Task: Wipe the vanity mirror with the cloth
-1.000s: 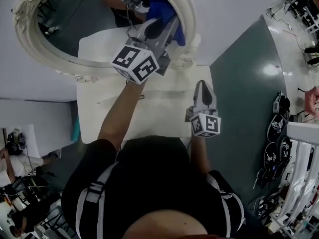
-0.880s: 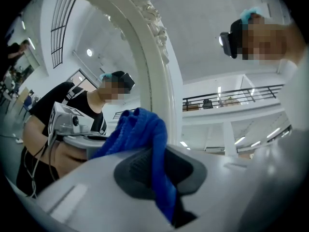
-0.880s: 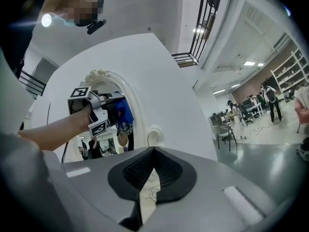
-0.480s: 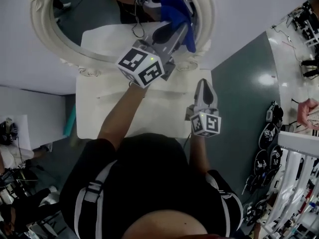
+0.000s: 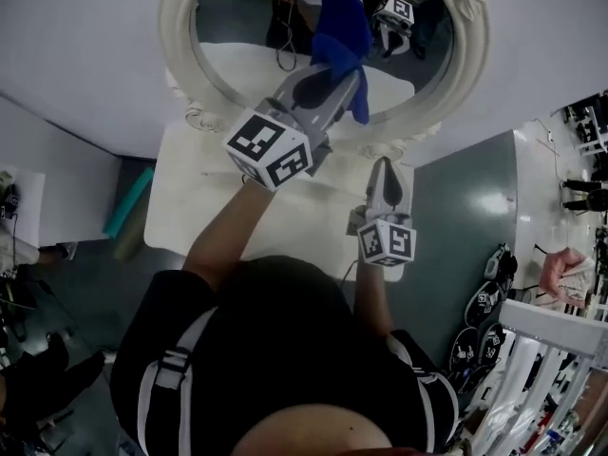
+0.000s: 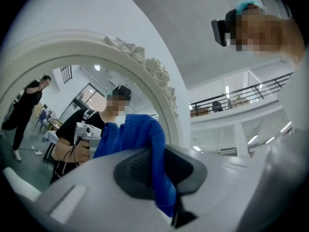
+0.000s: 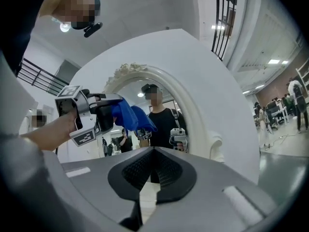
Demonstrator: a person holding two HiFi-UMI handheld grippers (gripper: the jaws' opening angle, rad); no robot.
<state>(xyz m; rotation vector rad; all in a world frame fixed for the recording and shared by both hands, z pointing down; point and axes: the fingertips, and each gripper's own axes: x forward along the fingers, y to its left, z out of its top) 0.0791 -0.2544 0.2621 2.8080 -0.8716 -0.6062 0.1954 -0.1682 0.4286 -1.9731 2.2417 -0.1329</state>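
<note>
- Bunching into a bright blue wad, the one cloth (image 5: 344, 28) is pressing against the glass of the one oval vanity mirror (image 5: 182, 74).
- Its carved white frame is ringing the glass, which is lying bare on both sides of the cloth.
- The left gripper (image 5: 328, 84) is clamping the cloth.
- The right gripper (image 5: 388, 180) is hanging lower over the white table (image 5: 190, 217), jaws together, empty.
</note>
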